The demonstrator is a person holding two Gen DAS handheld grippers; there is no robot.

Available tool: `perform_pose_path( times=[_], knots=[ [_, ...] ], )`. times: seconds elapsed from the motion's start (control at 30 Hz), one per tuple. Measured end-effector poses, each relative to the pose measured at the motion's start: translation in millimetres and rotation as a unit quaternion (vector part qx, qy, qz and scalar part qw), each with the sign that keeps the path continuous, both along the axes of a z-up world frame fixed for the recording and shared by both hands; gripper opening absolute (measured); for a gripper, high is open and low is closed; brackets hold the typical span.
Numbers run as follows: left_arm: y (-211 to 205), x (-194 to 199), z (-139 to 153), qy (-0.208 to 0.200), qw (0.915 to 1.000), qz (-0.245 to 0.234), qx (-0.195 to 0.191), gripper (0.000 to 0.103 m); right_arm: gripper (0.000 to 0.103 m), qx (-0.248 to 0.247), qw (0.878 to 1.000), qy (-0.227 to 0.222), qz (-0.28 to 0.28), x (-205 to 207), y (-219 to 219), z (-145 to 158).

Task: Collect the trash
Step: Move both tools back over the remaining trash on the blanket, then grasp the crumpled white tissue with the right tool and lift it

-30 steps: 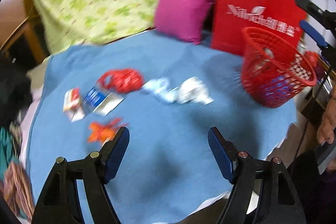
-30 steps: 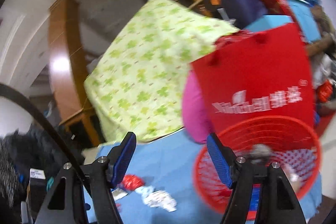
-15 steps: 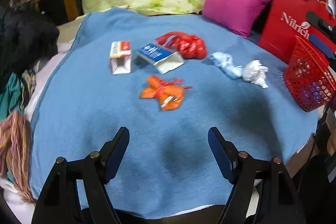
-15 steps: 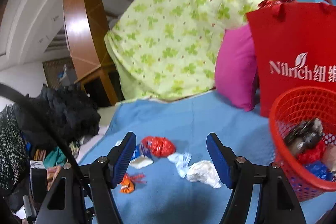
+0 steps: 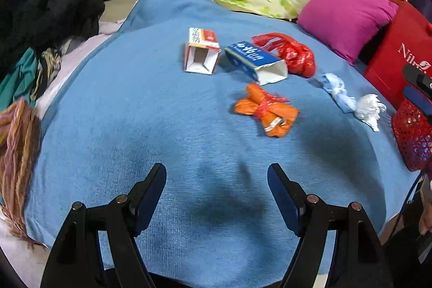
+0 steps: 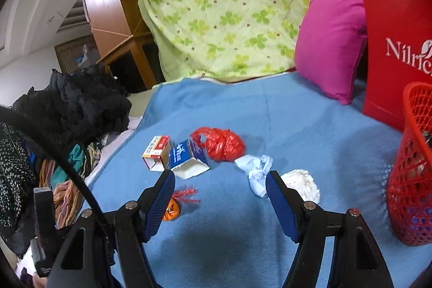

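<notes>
Trash lies on a blue blanket point(image 5: 135, 109): a red-and-white carton point(image 5: 201, 53), a blue carton point(image 5: 255, 62), a red plastic bag point(image 5: 293, 54), an orange wrapper point(image 5: 266, 109), a pale blue wad point(image 5: 337, 91) and a white crumpled paper point(image 5: 371, 111). A red mesh basket point(image 6: 413, 169) stands at the right with trash inside. My left gripper point(image 5: 216, 188) is open and empty, near the blanket's front, short of the orange wrapper. My right gripper point(image 6: 220, 193) is open and empty, above the blanket near the pale blue wad point(image 6: 256, 169) and white paper point(image 6: 301, 184).
A pink cushion point(image 5: 348, 18), a red paper bag point(image 6: 397, 50) and a green clover quilt point(image 6: 229, 7) stand behind the blanket. Dark clothes point(image 6: 75, 104) and striped fabric point(image 5: 16, 147) pile at the left edge. A wooden cabinet point(image 6: 108, 4) is behind.
Both views have swung left and down from the basket towards the trash on the blanket. The left gripper has come closer to the orange wrapper. Both grippers stayed open.
</notes>
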State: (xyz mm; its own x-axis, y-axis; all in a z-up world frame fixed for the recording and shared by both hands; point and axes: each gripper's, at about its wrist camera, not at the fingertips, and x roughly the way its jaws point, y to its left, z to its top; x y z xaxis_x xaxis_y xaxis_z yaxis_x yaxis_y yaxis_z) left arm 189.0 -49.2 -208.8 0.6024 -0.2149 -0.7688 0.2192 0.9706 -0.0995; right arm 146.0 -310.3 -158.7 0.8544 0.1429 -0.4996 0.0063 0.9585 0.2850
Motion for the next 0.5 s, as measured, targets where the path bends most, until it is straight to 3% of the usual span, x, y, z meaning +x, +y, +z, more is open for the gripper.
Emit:
perform_pose_path(
  times=[0.3,0.5],
  knots=[
    [-4,-4,-18,-0.059,0.9981,-0.007,-0.014,0.078,0.073,0.027,0.999,0.024,-0.017,15,-15,-10],
    [-10,-1,-19,-0.071,0.9973,-0.014,-0.014,0.078,0.073,0.040,0.997,0.039,-0.046,25,-31,-18]
  ],
)
